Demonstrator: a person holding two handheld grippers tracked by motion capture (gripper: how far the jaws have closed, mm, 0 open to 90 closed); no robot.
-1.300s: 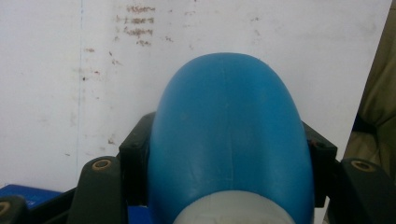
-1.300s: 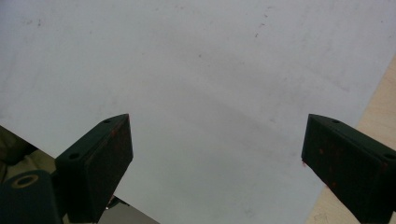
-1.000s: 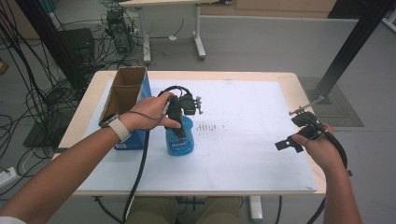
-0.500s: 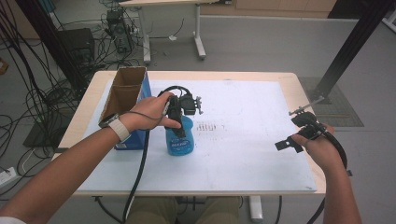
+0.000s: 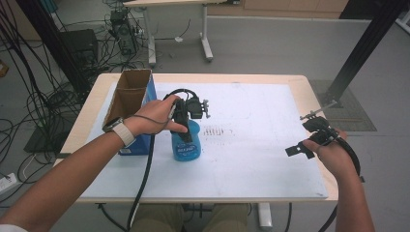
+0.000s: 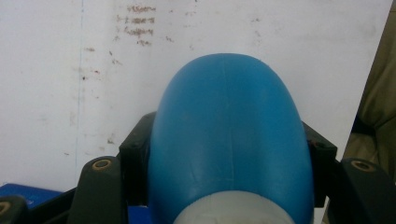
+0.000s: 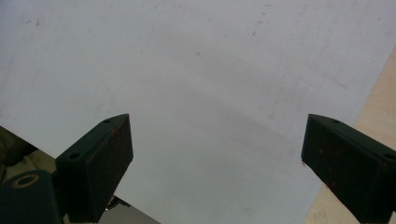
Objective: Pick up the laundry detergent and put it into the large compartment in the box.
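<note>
The white table sheet bore faint rust-brown marks. Your left gripper clamped the smooth, rounded blue bottle upright, just beside the open cardboard box. Your right gripper hung wide open, empty, well apart.

A white sheet covers most of the table, and a bottle stands upright on its left part, just right of an open cardboard box at the table's left edge. The left gripper sits on top of the bottle, its jaws pressed against the bottle's two sides in the left gripper view. The right gripper is well apart at the sheet's right edge, jaws spread over bare sheet, with printed marks between bottle and table centre.
</note>
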